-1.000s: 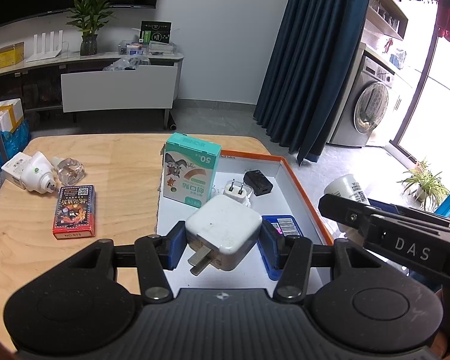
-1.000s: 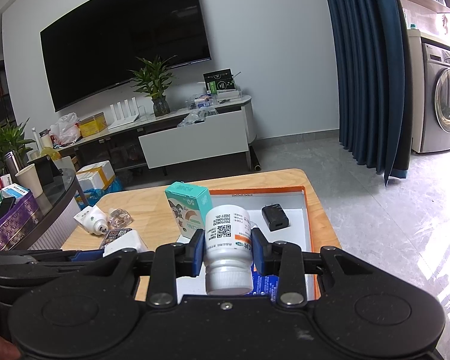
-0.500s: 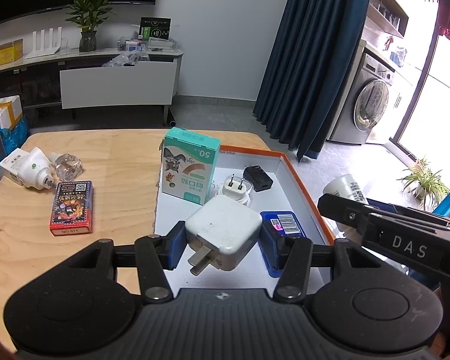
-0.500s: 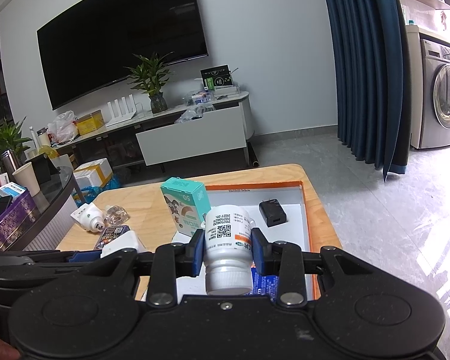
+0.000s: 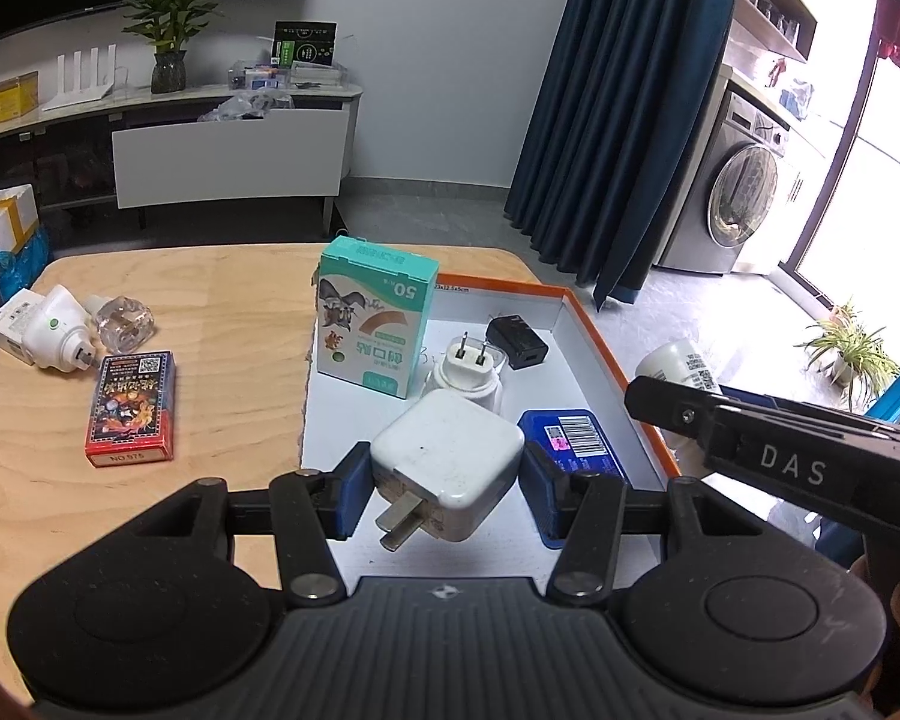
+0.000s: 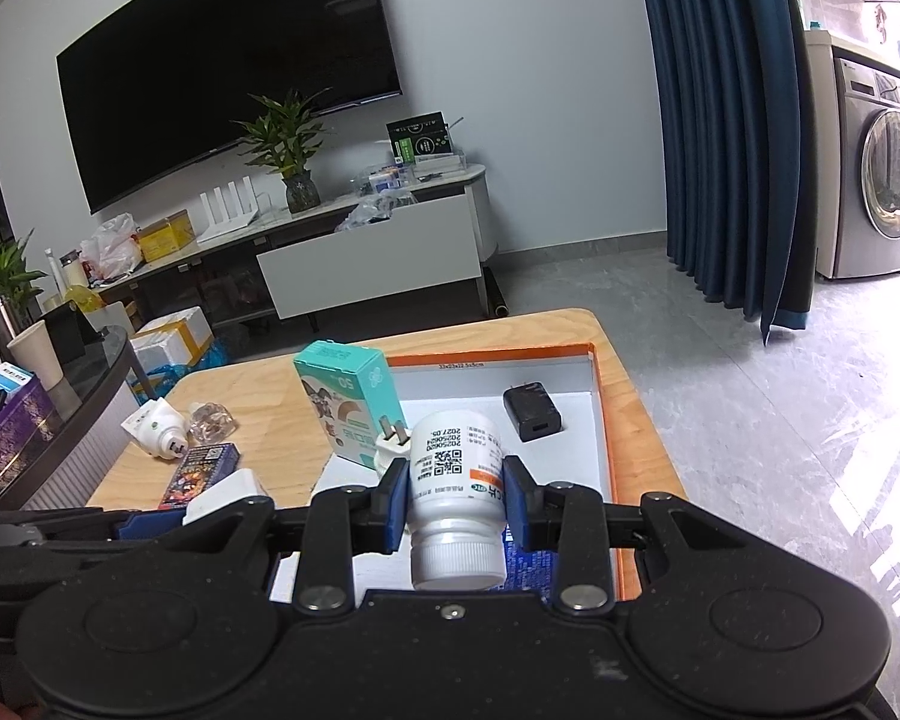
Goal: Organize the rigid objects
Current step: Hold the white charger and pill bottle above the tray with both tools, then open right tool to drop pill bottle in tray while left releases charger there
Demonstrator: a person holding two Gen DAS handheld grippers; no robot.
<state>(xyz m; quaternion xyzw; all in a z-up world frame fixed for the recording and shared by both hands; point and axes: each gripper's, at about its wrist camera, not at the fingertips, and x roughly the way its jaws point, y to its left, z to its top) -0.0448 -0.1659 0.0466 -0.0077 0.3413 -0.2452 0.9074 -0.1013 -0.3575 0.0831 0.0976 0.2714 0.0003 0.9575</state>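
Observation:
My left gripper (image 5: 444, 489) is shut on a white square charger (image 5: 447, 471), held above the near part of the orange-rimmed white tray (image 5: 606, 354). My right gripper (image 6: 455, 501) is shut on a white pill bottle (image 6: 455, 498), cap toward the camera, above the tray (image 6: 603, 420). In the tray lie a teal box (image 5: 375, 324), a white plug (image 5: 468, 369), a black adapter (image 5: 517, 341) and a blue tin (image 5: 570, 441). The right gripper and its bottle (image 5: 681, 363) show at the right in the left wrist view.
On the wooden table (image 5: 228, 312) left of the tray lie a red card box (image 5: 131, 408), a white plug-in device (image 5: 51, 327) and a clear glass piece (image 5: 123, 321). A dark round side table (image 6: 60, 420) with clutter stands at the left.
Both grippers have drawn back and up a little from the table, so the tray and objects look slightly farther. Both keep their hold.

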